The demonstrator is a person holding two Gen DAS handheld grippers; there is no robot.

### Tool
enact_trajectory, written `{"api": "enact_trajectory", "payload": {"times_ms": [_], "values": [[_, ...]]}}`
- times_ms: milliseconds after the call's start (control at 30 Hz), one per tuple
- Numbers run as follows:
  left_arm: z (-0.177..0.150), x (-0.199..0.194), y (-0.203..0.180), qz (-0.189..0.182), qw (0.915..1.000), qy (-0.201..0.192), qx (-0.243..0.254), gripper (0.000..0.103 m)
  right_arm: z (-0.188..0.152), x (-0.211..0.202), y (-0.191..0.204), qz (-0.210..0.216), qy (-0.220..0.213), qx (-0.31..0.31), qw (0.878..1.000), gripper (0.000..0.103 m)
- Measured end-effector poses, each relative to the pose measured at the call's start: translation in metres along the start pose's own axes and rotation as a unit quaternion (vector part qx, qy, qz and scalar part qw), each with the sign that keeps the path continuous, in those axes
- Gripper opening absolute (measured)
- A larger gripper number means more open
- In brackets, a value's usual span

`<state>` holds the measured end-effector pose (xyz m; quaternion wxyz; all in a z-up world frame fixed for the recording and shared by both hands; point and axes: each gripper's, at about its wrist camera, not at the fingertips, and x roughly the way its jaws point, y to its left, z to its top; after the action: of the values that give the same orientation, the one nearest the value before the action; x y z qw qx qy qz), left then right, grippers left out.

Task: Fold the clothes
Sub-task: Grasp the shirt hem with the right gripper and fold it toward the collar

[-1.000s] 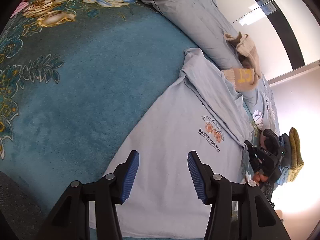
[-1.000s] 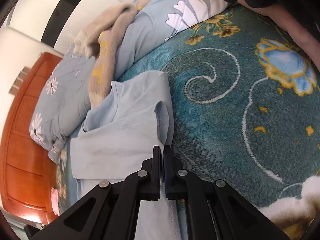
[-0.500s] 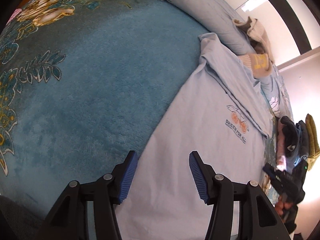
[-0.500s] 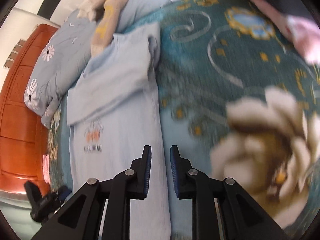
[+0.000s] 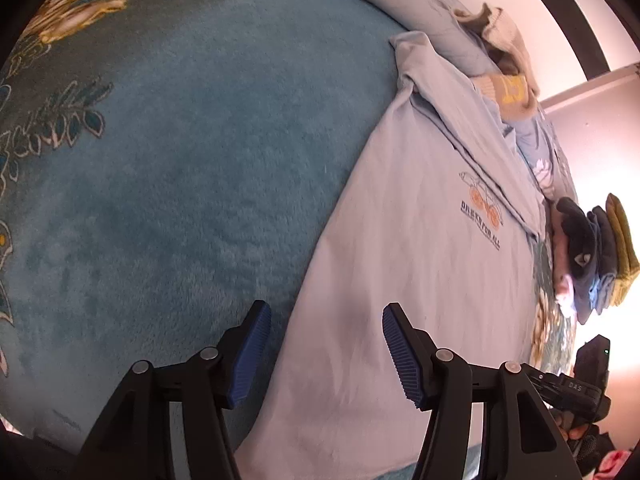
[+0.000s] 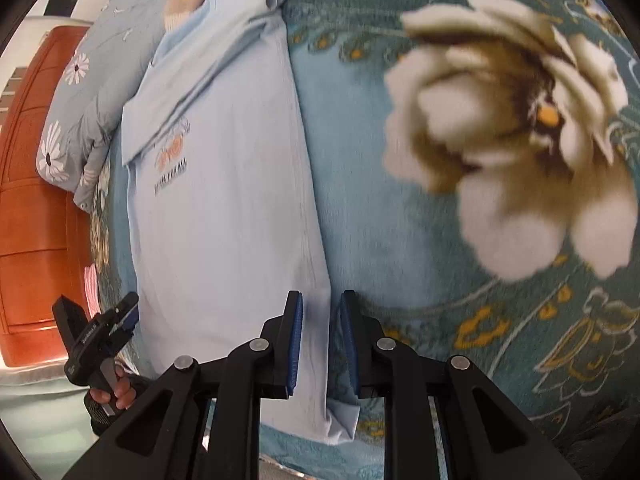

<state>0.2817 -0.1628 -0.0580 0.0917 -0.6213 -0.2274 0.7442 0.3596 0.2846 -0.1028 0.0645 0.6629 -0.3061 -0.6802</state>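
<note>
This is looking like a home bedroom. A bed is taking up most of both views, wearing a plush teal blanket [image 5: 192,168] with large cream and gold flowers. A pale blue daisy-print quilt [image 6: 80,92] is lying bunched along its far side, a reddish wooden headboard [image 6: 32,208] is standing behind it, and a stack of folded clothes [image 5: 596,256] is sitting at the bed's edge.

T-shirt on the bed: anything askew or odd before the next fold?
Mostly fine: the light blue T-shirt lies flat, sleeves folded in. One oddity: its hem corner by the right gripper is flipped out past the long edge.
</note>
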Motion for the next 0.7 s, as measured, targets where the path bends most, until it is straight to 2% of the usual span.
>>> {"api": "enact_trajectory", "payload": {"times_ms": [267, 300, 333, 367, 400, 433, 533, 700], "values": [[-0.015, -0.004, 0.004, -0.020, 0.9991, 0.036, -0.002, 0.060, -0.019, 0.005, 0.003, 0.024, 0.033, -0.006, 0.999, 0.019], [-0.016, -0.005, 0.004, -0.019, 0.9990, 0.039, -0.004, 0.052, -0.019, 0.004, 0.005, 0.031, 0.030, -0.010, 0.999, 0.015], [-0.017, -0.005, 0.006, -0.018, 0.9988, 0.045, -0.005, 0.038, -0.019, 0.001, 0.007, 0.039, 0.026, -0.014, 0.999, 0.009], [-0.019, -0.005, 0.007, -0.017, 0.9985, 0.052, -0.005, 0.029, -0.019, -0.003, 0.009, 0.046, 0.019, -0.018, 0.999, 0.005], [-0.021, -0.005, 0.009, -0.016, 0.9981, 0.060, -0.006, 0.012, -0.019, -0.006, 0.010, 0.055, 0.013, -0.019, 0.998, 0.004], [-0.022, -0.005, 0.010, -0.018, 0.9976, 0.066, -0.009, 0.008, -0.018, -0.008, 0.012, 0.067, 0.007, -0.019, 0.998, 0.003], [-0.021, -0.012, 0.010, -0.045, 0.9969, 0.063, -0.016, 0.005, -0.013, -0.016, 0.013, 0.108, -0.012, -0.010, 0.994, 0.002], [-0.008, -0.040, 0.014, -0.138, 0.9885, 0.032, -0.052, 0.004, 0.000, -0.031, 0.007, 0.207, -0.050, 0.029, 0.977, 0.002]]}}
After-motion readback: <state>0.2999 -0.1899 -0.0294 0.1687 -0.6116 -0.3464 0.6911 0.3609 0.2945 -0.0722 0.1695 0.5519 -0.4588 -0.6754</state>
